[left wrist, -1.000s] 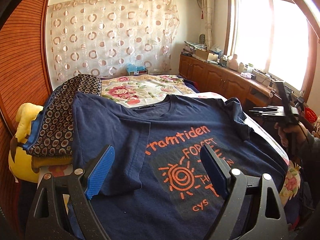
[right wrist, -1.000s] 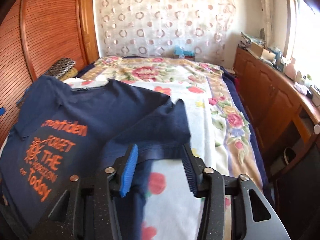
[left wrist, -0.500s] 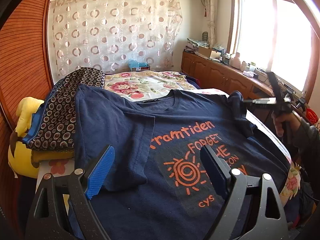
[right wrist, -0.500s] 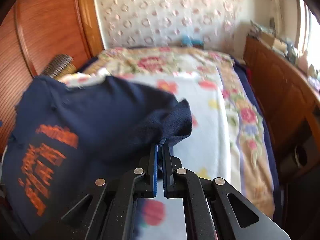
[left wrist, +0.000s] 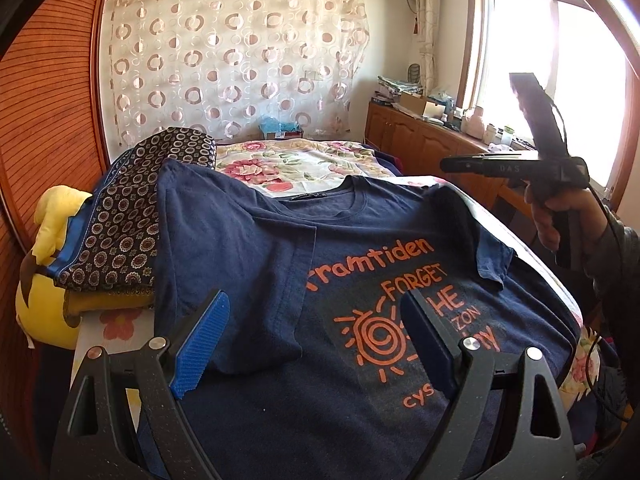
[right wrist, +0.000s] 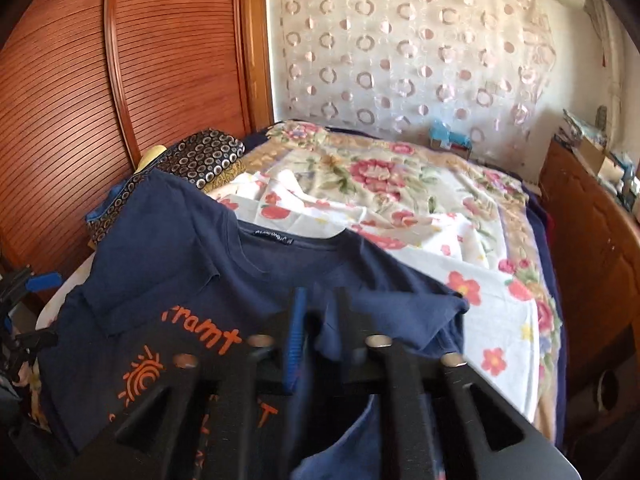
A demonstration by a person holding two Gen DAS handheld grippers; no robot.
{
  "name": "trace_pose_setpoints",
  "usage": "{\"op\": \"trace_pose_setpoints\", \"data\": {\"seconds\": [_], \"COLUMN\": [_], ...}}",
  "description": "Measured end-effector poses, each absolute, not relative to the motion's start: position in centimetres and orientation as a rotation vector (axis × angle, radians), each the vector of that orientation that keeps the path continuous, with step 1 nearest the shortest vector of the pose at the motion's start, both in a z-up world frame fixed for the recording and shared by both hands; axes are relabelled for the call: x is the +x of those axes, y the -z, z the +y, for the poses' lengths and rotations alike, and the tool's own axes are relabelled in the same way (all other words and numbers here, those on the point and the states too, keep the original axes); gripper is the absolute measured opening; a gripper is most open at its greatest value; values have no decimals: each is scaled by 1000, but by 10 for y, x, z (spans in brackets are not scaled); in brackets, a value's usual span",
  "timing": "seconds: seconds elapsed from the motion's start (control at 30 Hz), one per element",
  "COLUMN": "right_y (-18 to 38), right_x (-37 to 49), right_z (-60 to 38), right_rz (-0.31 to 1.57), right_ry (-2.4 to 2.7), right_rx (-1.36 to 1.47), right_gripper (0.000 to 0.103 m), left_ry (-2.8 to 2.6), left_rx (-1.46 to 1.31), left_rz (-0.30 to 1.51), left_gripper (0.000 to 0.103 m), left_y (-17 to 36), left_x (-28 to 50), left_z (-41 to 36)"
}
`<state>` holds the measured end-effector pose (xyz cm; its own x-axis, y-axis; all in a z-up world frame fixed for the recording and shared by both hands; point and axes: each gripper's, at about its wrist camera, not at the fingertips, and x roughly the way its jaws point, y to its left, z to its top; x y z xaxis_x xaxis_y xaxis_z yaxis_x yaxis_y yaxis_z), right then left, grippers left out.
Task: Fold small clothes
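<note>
Covering most of a floral bed [left wrist: 304, 160], a navy T-shirt [left wrist: 248, 264] with orange print lies face up, its collar toward the curtain [left wrist: 236, 60]. Both sleeves are folded in over the chest; the right sleeve [left wrist: 490, 256] rests beside the lettering. To the shirt's left sit a patterned cushion [left wrist: 132, 216] and a yellow plush toy [left wrist: 44, 280] against the wooden wardrobe [right wrist: 140, 80].

At the near hem the left gripper [left wrist: 314, 332] hovers with jaws spread wide, released, nothing between its blue pads. The right gripper [right wrist: 318, 334], held in a hand [left wrist: 556, 212] off the bed's right edge, shows blurred in its own view; its jaws have just been opening and stand a little apart above the folded sleeve, with no cloth pinched between them.
</note>
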<state>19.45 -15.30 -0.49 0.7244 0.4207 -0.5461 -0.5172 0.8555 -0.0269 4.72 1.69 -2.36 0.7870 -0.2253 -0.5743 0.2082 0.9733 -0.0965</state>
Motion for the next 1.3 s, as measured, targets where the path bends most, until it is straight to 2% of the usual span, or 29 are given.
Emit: {"op": "trace_pose_setpoints", "data": {"seconds": [0.1, 0.4, 0.77, 1.3], "right_y": [8, 39, 80, 32], "right_x": [194, 182, 192, 205], "right_z": [-157, -190, -158, -142], "right_rz": [555, 630, 755, 669], "right_ry": [-511, -418, -480, -519], "right_rx": [-157, -197, -189, -162], "right_gripper": [31, 31, 31, 31], "left_ry": [228, 223, 209, 177], "left_rx": [-35, -48, -44, -66], "left_rz": [626, 630, 631, 629], "left_gripper": [88, 88, 88, 88], "left_y": [26, 29, 28, 30], "left_x": [47, 49, 49, 52], "left_z": [20, 22, 26, 40]}}
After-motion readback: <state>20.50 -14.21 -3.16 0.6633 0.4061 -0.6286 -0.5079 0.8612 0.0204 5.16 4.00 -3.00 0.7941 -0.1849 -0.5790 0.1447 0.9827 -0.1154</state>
